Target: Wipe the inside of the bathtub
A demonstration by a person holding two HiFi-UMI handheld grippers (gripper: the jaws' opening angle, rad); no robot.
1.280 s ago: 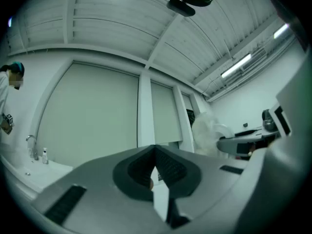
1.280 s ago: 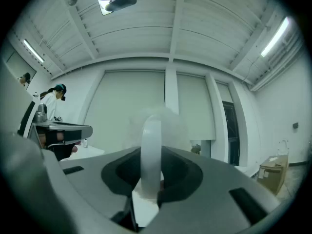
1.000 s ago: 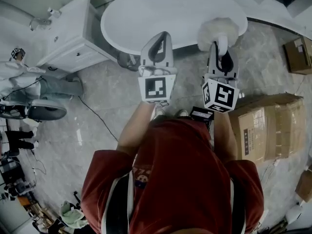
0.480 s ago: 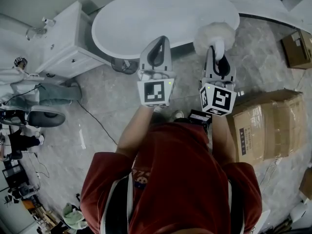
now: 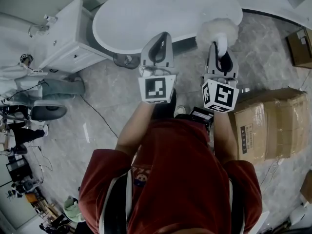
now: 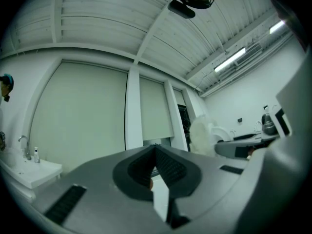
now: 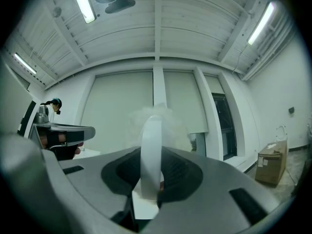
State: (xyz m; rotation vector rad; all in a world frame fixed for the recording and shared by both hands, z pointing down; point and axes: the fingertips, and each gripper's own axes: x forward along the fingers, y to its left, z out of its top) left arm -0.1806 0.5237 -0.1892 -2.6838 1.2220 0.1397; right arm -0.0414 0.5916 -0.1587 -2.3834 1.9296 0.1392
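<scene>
Left of the bathtub (image 5: pixel 161 13) a white vanity (image 5: pixel 68 40) with a tap stands against the wall, and the tub itself lies across the marble floor (image 5: pixel 107 96), dry-looking and bare inside. Nearer than the tub's front rim, the left hand-held gripper (image 5: pixel 160 43) is held up with its jaws pressed together on nothing, probably parked out of the way as the spare tool. Just right of it, off the tub's right end, the right hand-held gripper (image 5: pixel 218 50) pinches the flat white handle (image 7: pixel 151 150) of a fluffy duster (image 5: pixel 217 30). Its head overlaps the tub's rim in the head view but sits above it rather than inside. The handle is gripped low, which I take as a way to give the head reach into the basin. Both gripper views look level across the room, so wiping seems not yet begun. Right of the tub and nearer the person, cardboard boxes (image 5: pixel 265 126) carry a printed label too small to read. The red shirt (image 5: pixel 180 179) has a chest print I cannot make out, and the marker cubes show only square patterns.
</scene>
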